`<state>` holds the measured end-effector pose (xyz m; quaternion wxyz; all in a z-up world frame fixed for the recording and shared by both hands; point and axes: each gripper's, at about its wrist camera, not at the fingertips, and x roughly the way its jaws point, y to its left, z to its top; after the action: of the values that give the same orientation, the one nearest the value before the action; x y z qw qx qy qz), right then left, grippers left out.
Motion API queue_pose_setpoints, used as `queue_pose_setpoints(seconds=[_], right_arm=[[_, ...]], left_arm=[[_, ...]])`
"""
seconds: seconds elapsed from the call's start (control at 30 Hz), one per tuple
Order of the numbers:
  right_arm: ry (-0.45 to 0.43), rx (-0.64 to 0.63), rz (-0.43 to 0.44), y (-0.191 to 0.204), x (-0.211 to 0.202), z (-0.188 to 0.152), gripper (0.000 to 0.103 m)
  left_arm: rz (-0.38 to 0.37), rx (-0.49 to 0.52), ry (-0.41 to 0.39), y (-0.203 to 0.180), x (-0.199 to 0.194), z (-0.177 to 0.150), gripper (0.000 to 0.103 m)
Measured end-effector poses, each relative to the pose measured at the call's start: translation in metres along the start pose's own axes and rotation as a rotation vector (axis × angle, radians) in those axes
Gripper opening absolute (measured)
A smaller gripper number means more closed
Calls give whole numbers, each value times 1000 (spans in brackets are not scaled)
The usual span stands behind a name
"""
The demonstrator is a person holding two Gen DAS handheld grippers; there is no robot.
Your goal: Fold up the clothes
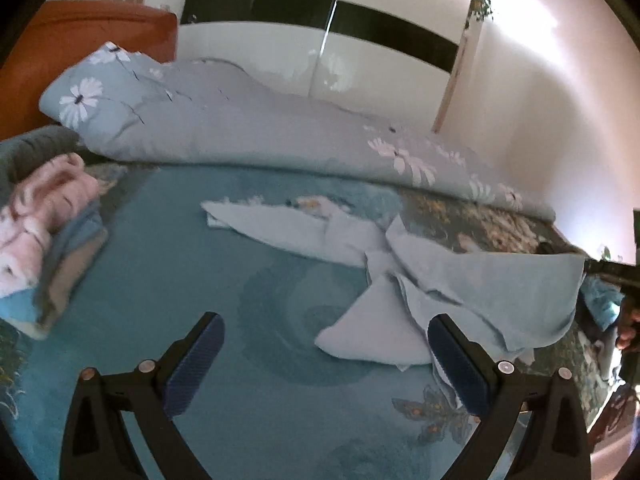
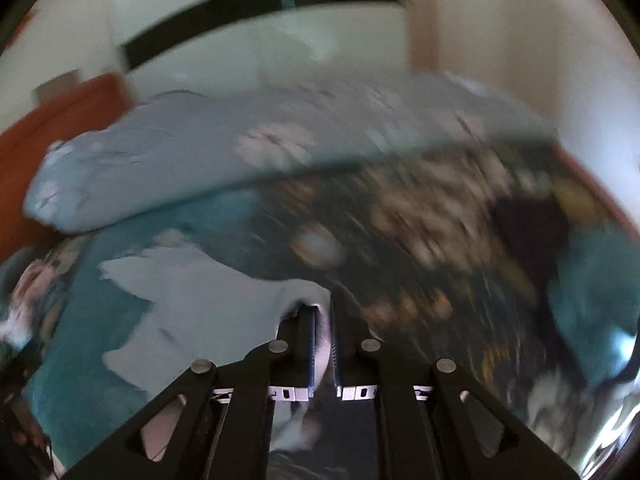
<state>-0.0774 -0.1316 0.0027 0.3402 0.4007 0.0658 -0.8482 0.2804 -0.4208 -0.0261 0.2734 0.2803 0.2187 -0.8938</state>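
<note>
On the bed (image 1: 168, 240), over the teal flowered sheet, a pale blue garment (image 1: 440, 280) lies half spread and crumpled. One end stretches flat toward the middle of the bed. The other end is lifted off the sheet on the right side, bunched into folds.

The right gripper (image 2: 323, 344) has its jaws together, clamped on an edge of that pale blue garment (image 2: 192, 292). Cloth shows between the blue pads and drapes away to the left. This view is badly blurred, so I cannot tell exactly which corner or hem it holds.

The left gripper (image 1: 326, 360) has its jaws wide apart with nothing between them. It hangs just above the sheet, and the near loose corner of the garment lies just beside its right pad.

A stack of folded laundry (image 1: 44, 248), pink on top, sits at the left edge of the bed. A rolled grey-blue daisy duvet (image 1: 224, 120) lies along the far side, well apart from the garment.

Step in hand, as I judge it: laying out or starting a fold, with one end held and the other side not yet grasped.

The next move likely calls for the left gripper to close on the near corner or hem. Then both should pull the cloth taut and flat before folding. Risk: a pinch that takes several layers from the bunched part.
</note>
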Motion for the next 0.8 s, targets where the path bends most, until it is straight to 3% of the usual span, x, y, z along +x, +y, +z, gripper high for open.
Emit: queue_pose_setpoints(seconds=[0.13,0.3,0.4,0.47,0.57,0.63,0.8], right_arm=[[49,93,-41,-42,13,-12,7],[121,106,-59,-54,21,-31,8],[104,83,-93,-56,9,-39,12],[79,59,-127,-62,-4,-44,32],[40,31,-189,-65,-27,-52,37],[26,-46,-134,-46,-35,-59,38],[87,-265,126,39,-6,-87,44]], left_arm=[[-18,2,40,-10,22,-3,103],[-46,25,81,-32,35,-4,103],[-57,61,98,-43,44,-4,103],[-62,70,103,-46,48,-4,103],[-70,69,117,-49,56,-5,103],[-76,57,129,-50,63,-4,103],[-108,17,148,-59,73,-2,103]])
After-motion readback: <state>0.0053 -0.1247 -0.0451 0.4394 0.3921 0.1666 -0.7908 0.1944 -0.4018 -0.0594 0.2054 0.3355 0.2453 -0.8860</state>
